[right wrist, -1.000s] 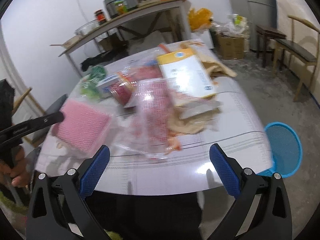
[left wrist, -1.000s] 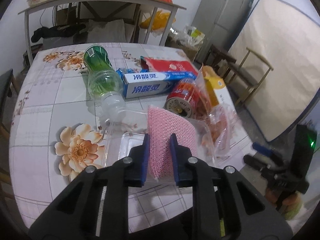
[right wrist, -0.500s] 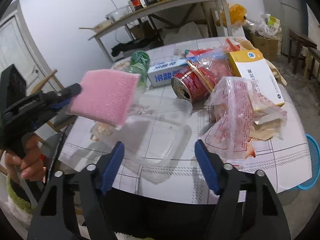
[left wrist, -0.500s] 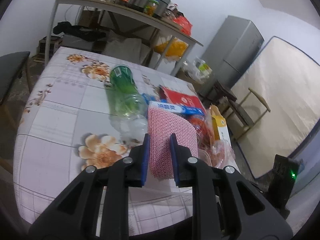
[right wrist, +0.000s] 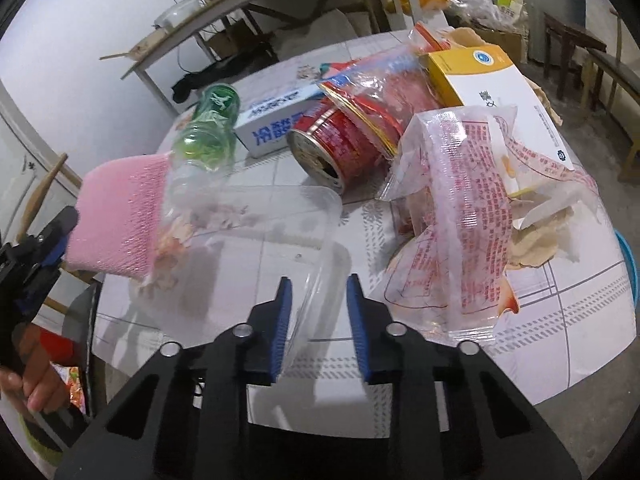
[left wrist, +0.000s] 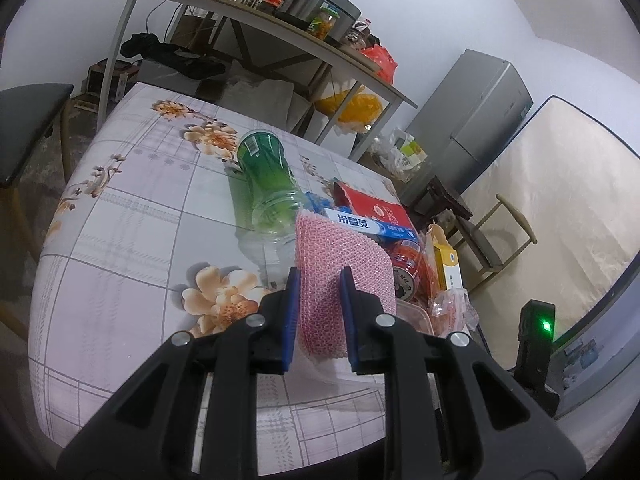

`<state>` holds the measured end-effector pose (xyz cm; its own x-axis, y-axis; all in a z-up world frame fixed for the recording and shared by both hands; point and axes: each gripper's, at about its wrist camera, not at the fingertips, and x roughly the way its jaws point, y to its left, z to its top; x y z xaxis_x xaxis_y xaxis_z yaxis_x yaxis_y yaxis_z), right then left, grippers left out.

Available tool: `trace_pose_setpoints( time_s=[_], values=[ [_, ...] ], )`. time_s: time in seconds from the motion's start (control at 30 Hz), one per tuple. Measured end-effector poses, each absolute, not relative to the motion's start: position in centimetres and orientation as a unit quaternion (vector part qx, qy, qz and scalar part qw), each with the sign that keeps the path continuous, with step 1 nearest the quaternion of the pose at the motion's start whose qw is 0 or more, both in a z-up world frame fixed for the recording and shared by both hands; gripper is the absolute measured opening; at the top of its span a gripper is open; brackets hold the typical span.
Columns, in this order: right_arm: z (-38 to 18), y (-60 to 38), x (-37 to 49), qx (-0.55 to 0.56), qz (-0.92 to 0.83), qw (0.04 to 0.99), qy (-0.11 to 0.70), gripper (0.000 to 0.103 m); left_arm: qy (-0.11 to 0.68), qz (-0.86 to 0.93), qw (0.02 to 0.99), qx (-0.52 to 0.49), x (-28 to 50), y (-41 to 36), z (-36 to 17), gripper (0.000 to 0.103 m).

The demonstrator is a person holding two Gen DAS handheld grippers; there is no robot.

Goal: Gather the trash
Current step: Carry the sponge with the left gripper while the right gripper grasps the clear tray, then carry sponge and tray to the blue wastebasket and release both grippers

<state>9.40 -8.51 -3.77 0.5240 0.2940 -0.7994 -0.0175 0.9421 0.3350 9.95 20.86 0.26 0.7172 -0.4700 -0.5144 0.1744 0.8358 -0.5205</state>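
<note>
Left gripper clamps pink sponge; right gripper, jaws just narrowing around clear tray rim (contact unclear): squeeze gently, lift level

Right gripper jaws just closing over clear plastic tray rim, pink scouring pad held left, red can beyond.

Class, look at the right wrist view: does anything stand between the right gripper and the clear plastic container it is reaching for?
Nothing visible does. The right gripper has just been closing its jaws, and the near rim of the clear plastic container already sits between them. The pink scouring pad, held by the left gripper, hangs off to the container's left side.
</note>
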Motion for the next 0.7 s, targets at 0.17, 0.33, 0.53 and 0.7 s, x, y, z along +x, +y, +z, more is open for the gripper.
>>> trace_pose_setpoints(
  time_s=[0.17, 0.33, 0.53, 0.7],
  values=[
    [-3.4, -7.8, 9.4, 0.126, 0.084, 0.867, 0.475, 0.008, 0.328, -0.175, 0.901, -0.225, 9.7, 21.4, 0.4, 0.018],
    [-2.4, -7.5, 8.6, 0.124, 0.094, 0.875, 0.459, 0.005, 0.314, -0.168, 0.909, -0.216, 8.9, 21.9, 1.7, 0.018],
    [-0.4, -7.7, 6.9, 0.112, 0.111, 0.89, 0.427, 0.004, 0.292, -0.156, 0.92, -0.209, 7.8, 22.0, 4.0, 0.018],
    [1.4, -9.0, 4.6, 0.11, 0.117, 0.904, 0.396, 0.004, 0.274, -0.158, 0.928, -0.195, 7.2, 20.8, 6.2, 0.018]
  ],
)
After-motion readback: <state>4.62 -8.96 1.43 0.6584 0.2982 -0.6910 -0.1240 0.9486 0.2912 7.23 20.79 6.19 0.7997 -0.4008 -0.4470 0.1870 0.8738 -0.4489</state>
